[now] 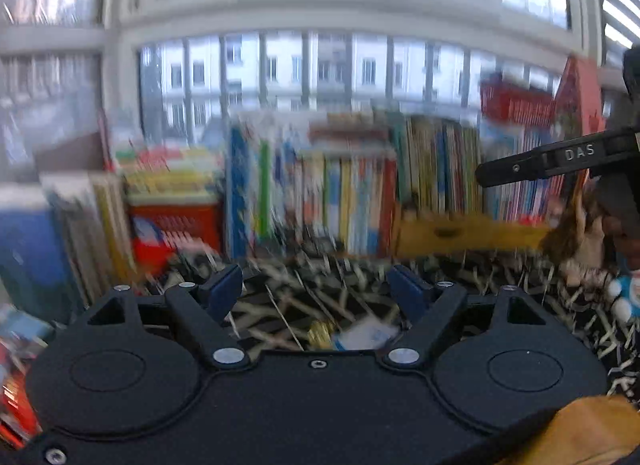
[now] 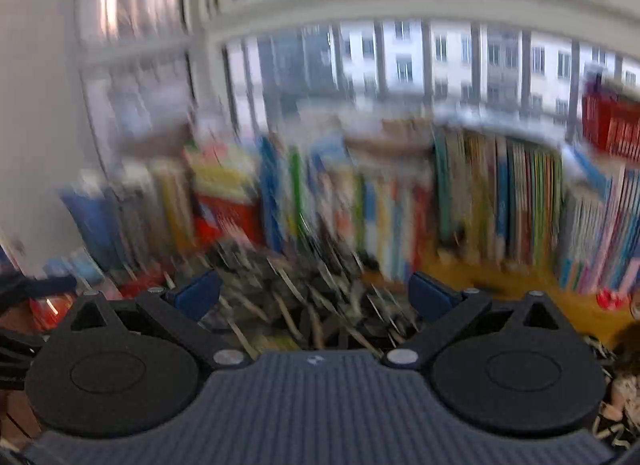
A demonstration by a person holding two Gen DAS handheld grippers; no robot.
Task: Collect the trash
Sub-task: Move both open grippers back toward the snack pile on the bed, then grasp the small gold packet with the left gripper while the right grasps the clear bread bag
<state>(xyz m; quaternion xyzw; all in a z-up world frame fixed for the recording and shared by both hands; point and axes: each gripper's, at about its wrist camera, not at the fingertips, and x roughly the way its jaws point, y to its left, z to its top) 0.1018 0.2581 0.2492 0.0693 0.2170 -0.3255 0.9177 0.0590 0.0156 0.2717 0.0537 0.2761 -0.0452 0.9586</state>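
- The left tongs point(image 1: 314, 291) have their blue pads point(image 1: 224, 289) apart, with nothing between them.
- The right tongs point(image 2: 314, 297) also stand apart and empty, seen from their own camera.
- Just below and behind the left tongs' tips, near the body of the tool, lies a small white and blue wrapper point(image 1: 366, 335); its long side seems to run across the view, but blur hides its exact lie.
- Touching or just beside it, on its left, is a small gold scrap point(image 1: 320, 333), too blurred to tell its shape or direction.
- Both lie on a black cloth point(image 1: 304, 297) with a pale stick-like pattern, which spreads under and ahead of both tongs.
- Ahead of the tongs stands a long row of upright books point(image 1: 352, 185), with a yellow box point(image 1: 460, 233) to the right of the left tongs.
- Behind the books is a barred window point(image 1: 320, 73) showing a pale building outside.
- At the right edge of the left view, part of the other tool's black arm point(image 1: 560, 161) reaches in above a brown plush toy point(image 1: 576, 233).
- An orange sleeve point(image 1: 584, 433) shows at the lower right corner.
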